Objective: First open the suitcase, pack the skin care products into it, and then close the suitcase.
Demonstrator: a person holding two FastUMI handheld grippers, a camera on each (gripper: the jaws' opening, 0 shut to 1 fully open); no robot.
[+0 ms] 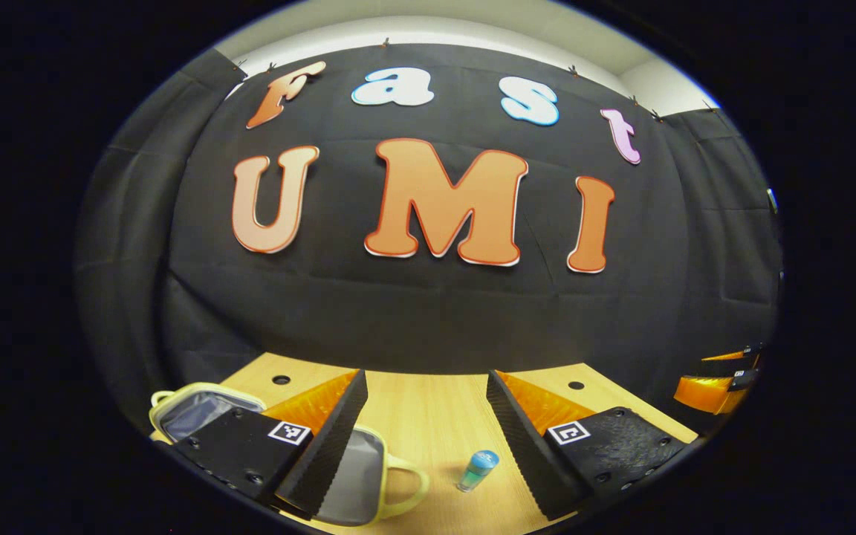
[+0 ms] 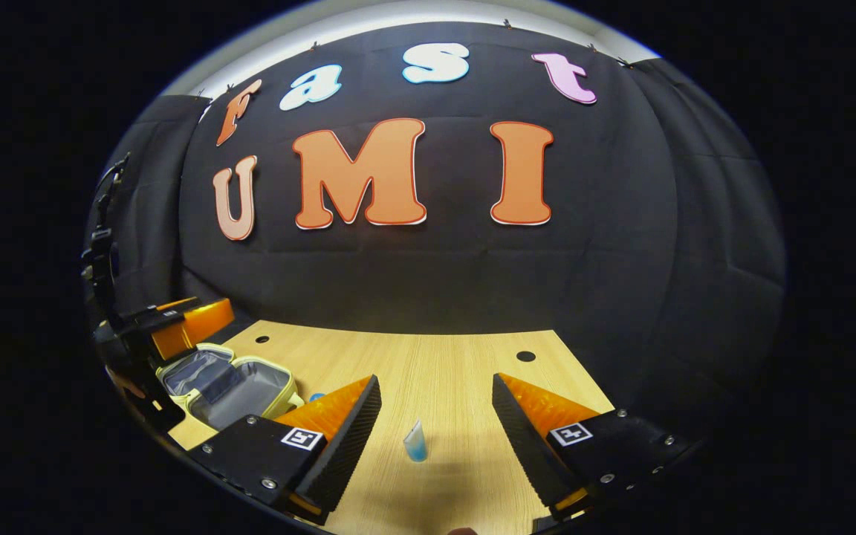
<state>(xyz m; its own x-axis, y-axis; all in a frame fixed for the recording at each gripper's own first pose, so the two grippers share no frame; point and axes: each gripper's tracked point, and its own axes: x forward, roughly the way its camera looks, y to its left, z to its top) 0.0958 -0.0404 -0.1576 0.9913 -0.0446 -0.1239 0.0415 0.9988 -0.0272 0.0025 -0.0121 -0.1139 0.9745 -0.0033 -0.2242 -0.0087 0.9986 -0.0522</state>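
Nearest you in the left gripper view, your left gripper has its fingers spread apart, holding nothing. A small blue bottle stands on the wooden table between them, at about 5 o'clock. The open suitcase lies at 7 o'clock. In the right gripper view, your right gripper is also spread and empty, a blue tube between its fingers; the suitcase sits at 9 o'clock.

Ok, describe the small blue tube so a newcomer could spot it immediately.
Start at the wooden table before the black cloth wall. Right of the open yellow-rimmed suitcase, the tube stands upright on bare wood, between the right tongs. Translucent blue with a pale pinched top, it's tiny.
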